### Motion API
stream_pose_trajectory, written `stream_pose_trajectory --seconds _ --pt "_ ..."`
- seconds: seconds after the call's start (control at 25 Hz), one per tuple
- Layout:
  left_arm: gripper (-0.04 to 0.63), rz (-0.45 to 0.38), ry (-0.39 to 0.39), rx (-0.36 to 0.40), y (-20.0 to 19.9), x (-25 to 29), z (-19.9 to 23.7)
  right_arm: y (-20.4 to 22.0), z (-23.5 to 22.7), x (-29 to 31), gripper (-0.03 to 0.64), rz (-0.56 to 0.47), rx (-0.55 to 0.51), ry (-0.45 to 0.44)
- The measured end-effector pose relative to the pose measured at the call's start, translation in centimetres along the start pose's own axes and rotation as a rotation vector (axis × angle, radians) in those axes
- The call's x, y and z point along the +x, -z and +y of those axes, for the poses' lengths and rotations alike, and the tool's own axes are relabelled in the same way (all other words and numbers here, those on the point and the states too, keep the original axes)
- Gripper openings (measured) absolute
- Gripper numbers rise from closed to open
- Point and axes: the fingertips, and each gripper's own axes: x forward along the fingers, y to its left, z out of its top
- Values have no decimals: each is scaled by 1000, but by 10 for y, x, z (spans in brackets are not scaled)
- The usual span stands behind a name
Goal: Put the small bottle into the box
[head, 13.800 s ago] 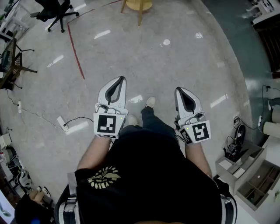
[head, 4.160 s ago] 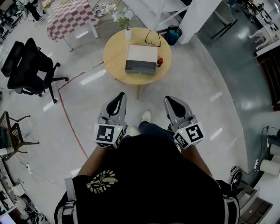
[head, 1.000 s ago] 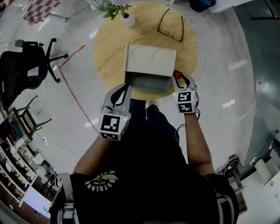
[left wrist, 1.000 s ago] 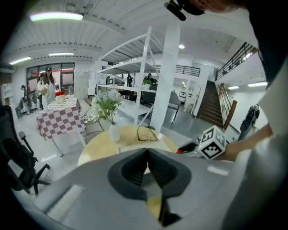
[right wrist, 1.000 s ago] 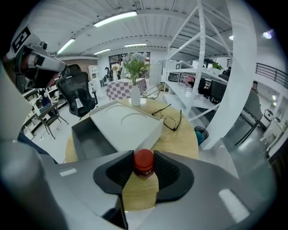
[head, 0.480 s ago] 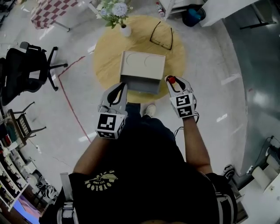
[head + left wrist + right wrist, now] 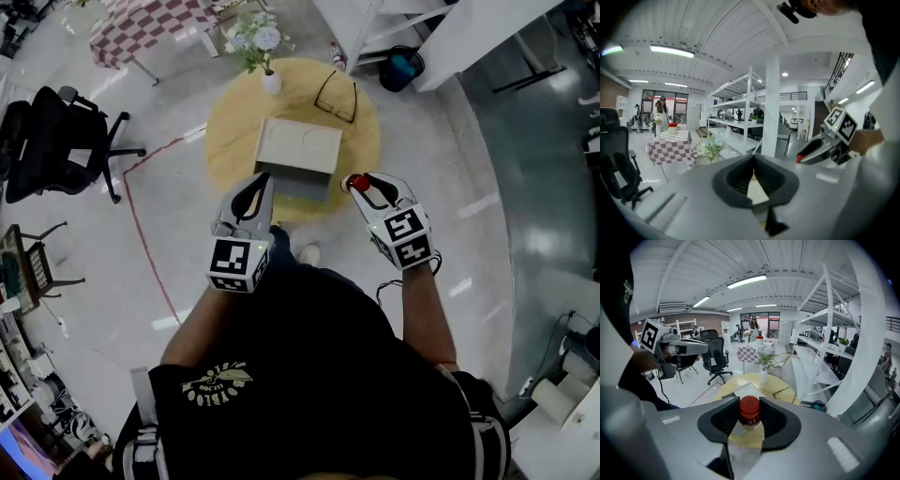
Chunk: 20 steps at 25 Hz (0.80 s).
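Note:
In the head view the small bottle point(image 7: 358, 183), clear with a red cap, sits between the jaws of my right gripper point(image 7: 362, 181), held in the air near the right front corner of the box point(image 7: 298, 145). The beige box lies open on the round wooden table point(image 7: 361, 131). In the right gripper view the pads press on the bottle point(image 7: 749, 409) just under its cap, so my right gripper point(image 7: 749, 403) is shut on it. My left gripper point(image 7: 262, 178) hovers at the box's near left corner. In the left gripper view my left gripper point(image 7: 753, 157) has its tips together and holds nothing.
Black glasses point(image 7: 336, 95) and a white vase of flowers point(image 7: 270, 82) stand on the table behind the box. A black office chair point(image 7: 58, 141) is at the left, a checked table point(image 7: 150, 23) at the back, a teal bin point(image 7: 403, 68) at the right.
Both grippers have come up from the table. The right one has lifted the bottle from beside the box and drawn it slightly right. The box and table look smaller and farther away.

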Motion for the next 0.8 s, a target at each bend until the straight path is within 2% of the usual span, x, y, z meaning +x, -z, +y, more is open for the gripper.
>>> stream_pose_trajectory --seconds 0.36,0.56,0.8 --pt "0 -78 -38 18 -27 -48 -10 -48 29 -59 141 -89 -70 -26" --pt "0 -69 -47 25 -26 -57 -3 -57 37 -58 141 -85 -89 -37" --pt "0 -62 -58 4 -25 -49 37 -74 50 -34 140 -65 -92 -55"
